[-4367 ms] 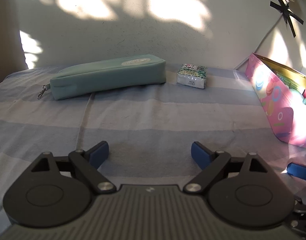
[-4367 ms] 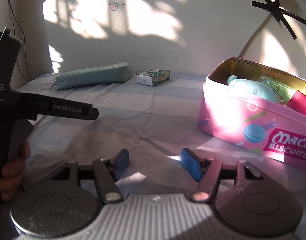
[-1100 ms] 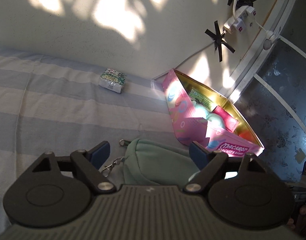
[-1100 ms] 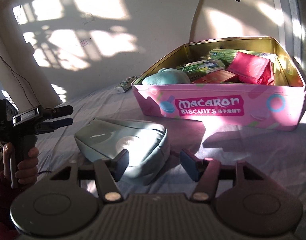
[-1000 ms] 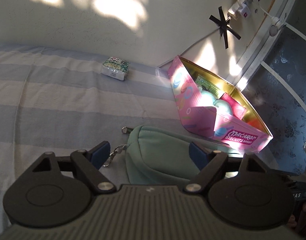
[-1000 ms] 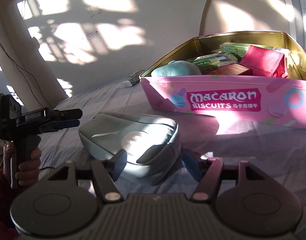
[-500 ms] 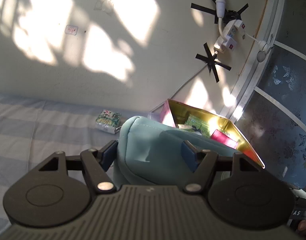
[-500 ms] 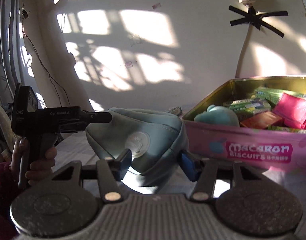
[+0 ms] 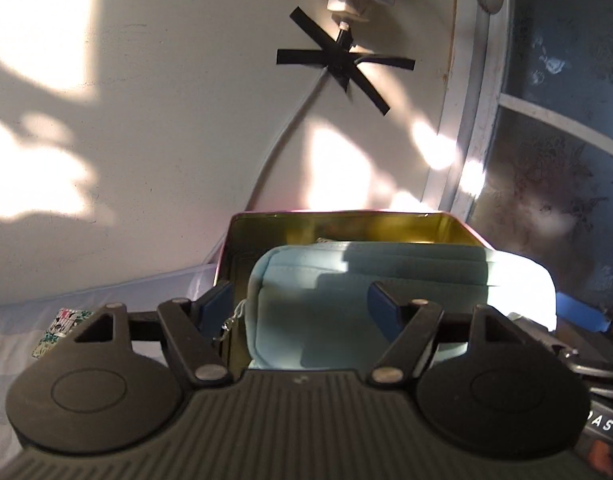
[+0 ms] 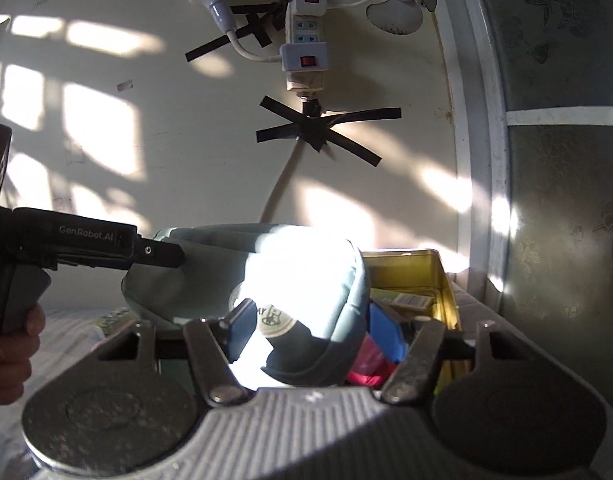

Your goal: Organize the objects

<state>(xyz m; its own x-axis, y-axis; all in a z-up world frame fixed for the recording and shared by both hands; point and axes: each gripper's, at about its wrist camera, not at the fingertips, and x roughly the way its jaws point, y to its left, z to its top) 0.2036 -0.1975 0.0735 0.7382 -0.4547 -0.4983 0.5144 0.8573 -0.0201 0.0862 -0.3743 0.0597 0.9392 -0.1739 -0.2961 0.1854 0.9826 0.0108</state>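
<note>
A mint-green zip pouch (image 9: pixel 386 276) lies lengthwise over the open pink biscuit tin (image 9: pixel 346 224), on top of what fills it. My left gripper (image 9: pixel 298 306) straddles the pouch's near end. Its jaws are opening, and a gap shows between the left pad (image 9: pixel 216 306) and the fabric. In the right wrist view the pouch (image 10: pixel 290 272) is sunlit above the tin (image 10: pixel 442 280). My right gripper (image 10: pixel 312 334) straddles the other end. Its jaws are opening too, with the pouch between them. A finger (image 10: pixel 154 254) of the left gripper crosses the pouch's far end.
A patterned tissue pack (image 9: pixel 58 330) lies on the striped cloth (image 9: pixel 10 320) left of the tin. Pink and green packets (image 10: pixel 370 364) show inside the tin under the pouch. A power strip (image 10: pixel 304 52) and its cable hang on the wall behind. A window frame (image 10: pixel 486 160) stands at the right.
Both grippers lifted the pouch off the cloth and carried it rightward over the tin. Their jaws stand wider than half a second ago.
</note>
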